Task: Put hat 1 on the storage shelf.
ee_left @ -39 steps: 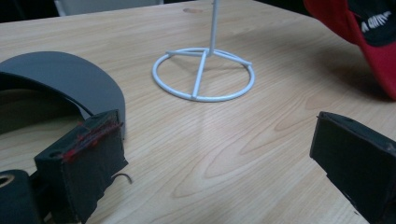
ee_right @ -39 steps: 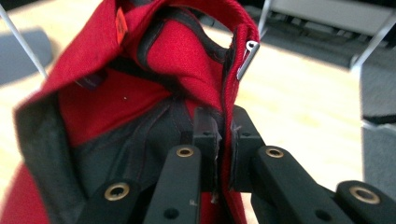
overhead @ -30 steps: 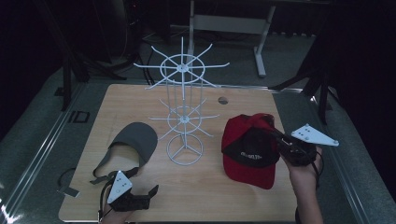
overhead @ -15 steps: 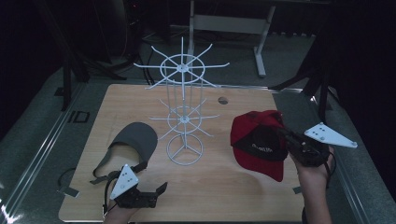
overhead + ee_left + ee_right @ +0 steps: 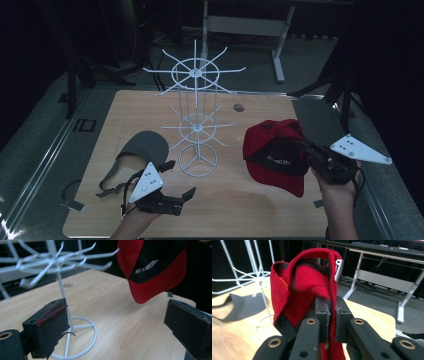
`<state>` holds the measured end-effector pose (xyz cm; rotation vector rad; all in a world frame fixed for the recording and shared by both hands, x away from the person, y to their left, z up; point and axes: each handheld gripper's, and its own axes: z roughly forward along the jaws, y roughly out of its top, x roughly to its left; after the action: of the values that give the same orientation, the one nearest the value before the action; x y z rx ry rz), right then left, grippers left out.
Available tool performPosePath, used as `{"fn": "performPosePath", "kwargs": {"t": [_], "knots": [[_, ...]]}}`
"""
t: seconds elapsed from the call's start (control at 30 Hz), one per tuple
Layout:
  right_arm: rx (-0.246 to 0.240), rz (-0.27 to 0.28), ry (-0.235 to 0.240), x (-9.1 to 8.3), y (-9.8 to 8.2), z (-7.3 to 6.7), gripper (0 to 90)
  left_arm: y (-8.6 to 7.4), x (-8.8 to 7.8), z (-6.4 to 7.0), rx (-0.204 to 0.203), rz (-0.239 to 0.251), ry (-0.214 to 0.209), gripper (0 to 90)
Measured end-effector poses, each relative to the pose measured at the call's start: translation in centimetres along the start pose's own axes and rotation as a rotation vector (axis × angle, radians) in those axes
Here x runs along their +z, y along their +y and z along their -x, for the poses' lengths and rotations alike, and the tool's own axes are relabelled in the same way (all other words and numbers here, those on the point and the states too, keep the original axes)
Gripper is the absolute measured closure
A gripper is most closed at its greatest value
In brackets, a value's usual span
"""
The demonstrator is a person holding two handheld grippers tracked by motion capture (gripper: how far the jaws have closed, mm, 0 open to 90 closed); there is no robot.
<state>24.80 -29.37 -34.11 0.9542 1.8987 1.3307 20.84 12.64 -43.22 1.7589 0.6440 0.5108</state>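
**Red cap lifted, ready for the rack**

The right gripper's (image 5: pixel 329 315) fingers (image 5: pixel 322 312) were clenched tight on the back strap of the red cap (image 5: pixel 304 282). The cloth was pinched flat between the two black pads, and a small silver buckle (image 5: pixel 338 270) stuck up just above them. In the high view, the right gripper (image 5: pixel 312 150) held the cap off the desk (image 5: pixel 240 210), with its black and red brim hanging down toward the wood.

The left gripper's (image 5: pixel 117 322) fingers (image 5: pixel 50 327) were spread wide with nothing between them. In the high view, the left gripper (image 5: pixel 175 182) hung over the near side of the desk, just beside the grey visor (image 5: pixel 142 147), which lay flat and was not touched.

Between the two hands stood the white wire rack (image 5: pixel 196 125). It had a round foot, a thin pole and two rings of hooks, one low and one high. No hook had a hat on it.

The step in hand looked like carrying the red cap to the rack to hang it. The next move would likely need the right hand to bring the cap closer and slide the strap loop over the tip of a hook. The fingers should let go only once the cap hangs by itself. The rack looked light and might tip if pushed, so the free left gripper could steady it.
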Motion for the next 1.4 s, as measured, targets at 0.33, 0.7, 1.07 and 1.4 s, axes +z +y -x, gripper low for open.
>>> {"fn": "performPosePath", "kwargs": {"t": [0.33,0.7,1.07,1.4], "knots": [[-0.006,0.026,0.032,-1.0,0.6,-1.0,83.9,4.0,1.8,1.2,0.066,0.021,-0.062,5.4],[-0.015,0.055,0.075,-1.9,1.1,-2.2,83.9,7.0,4.8,1.8,0.109,0.021,-0.090,5.4],[-0.034,0.080,0.116,-2.5,1.6,-3.6,83.9,9.0,8.6,3.3,0.142,0.013,-0.125,5.4],[-0.037,0.077,0.116,-2.6,1.5,-3.6,83.9,10.8,11.0,4.0,0.161,-0.013,-0.095,14.9]]}}
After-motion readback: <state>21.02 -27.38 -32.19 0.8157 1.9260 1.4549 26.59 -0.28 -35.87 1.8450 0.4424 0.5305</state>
